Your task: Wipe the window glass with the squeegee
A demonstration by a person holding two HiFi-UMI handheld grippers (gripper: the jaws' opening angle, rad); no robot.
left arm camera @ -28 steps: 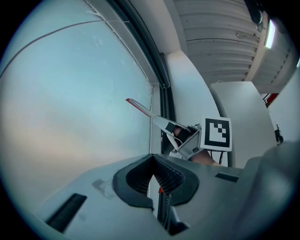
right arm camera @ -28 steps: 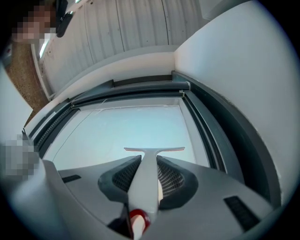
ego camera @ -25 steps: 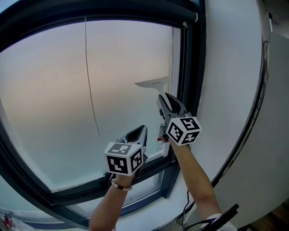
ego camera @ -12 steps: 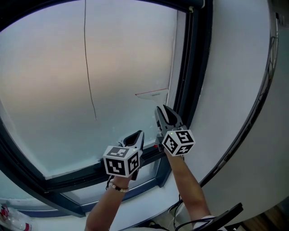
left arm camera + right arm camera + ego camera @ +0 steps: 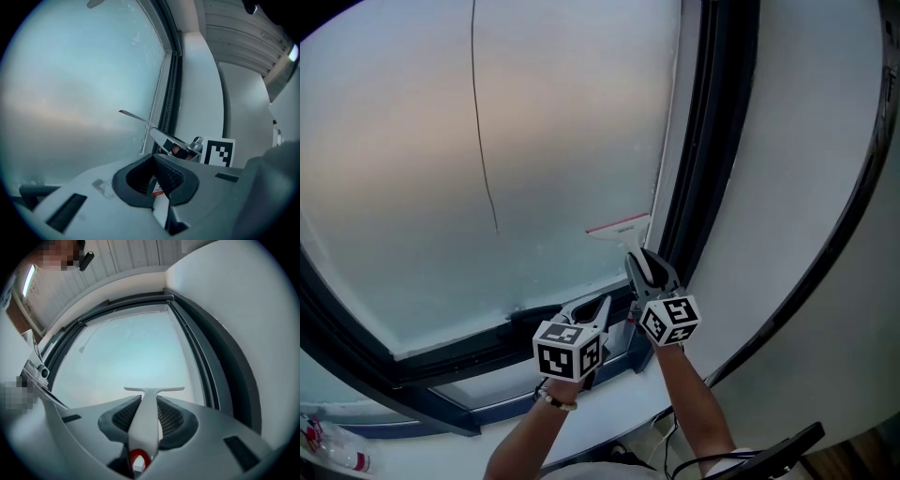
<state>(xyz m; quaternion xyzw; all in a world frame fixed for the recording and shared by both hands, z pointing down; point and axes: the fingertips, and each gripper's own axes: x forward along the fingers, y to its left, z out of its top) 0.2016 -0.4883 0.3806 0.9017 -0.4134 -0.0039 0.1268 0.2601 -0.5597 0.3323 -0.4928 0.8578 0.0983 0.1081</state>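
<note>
While the right gripper (image 5: 641, 261) clamps the squeegee (image 5: 619, 228) at the glass (image 5: 534, 141), the left gripper (image 5: 600, 305) is closed.

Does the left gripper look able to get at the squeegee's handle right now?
Probably not cleanly: the left gripper sits close beside it, but the right gripper clamps the squeegee along its handle.

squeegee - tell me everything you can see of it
The squeegee is a small, white, plastic-looking T: a straight blade bar with a thin red edge on a tapering handle, which the right gripper view shows ending in a red loop. The right gripper is shut on the handle, with the blade pointing up and away from it. The blade sits roughly level, apparently against the window glass, low near its right edge beside the dark frame.
</note>
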